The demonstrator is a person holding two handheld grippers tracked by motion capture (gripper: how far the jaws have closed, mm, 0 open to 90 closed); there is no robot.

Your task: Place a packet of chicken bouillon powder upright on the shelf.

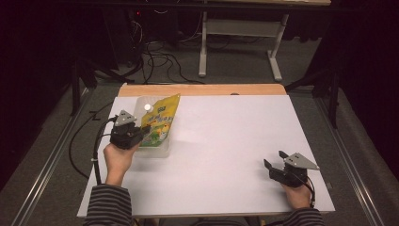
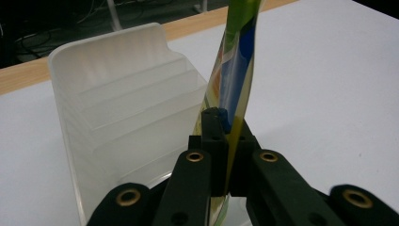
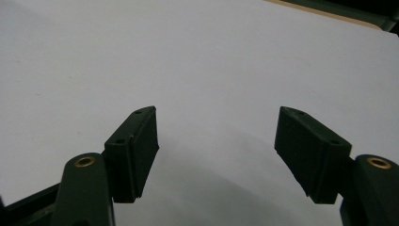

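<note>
left gripper (image 2: pixel 225 123) clamps the yellow pouch (image 2: pixel 235 61) beside the clear bin (image 2: pixel 117 94); right gripper (image 3: pixel 216 155) gapes empty

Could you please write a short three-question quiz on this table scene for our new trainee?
1. True or false: the left gripper has its fingers shut on the yellow-green printed plastic pouch.
2. Which thing stands right beside the pouch?
A. the clear stepped plastic tray
B. a metal bowl
C. a cardboard box
3. Fill in: the right gripper hangs over the white table top with its fingers ____.

Key: 1 true; 2 A; 3 open, nothing between them.
</note>
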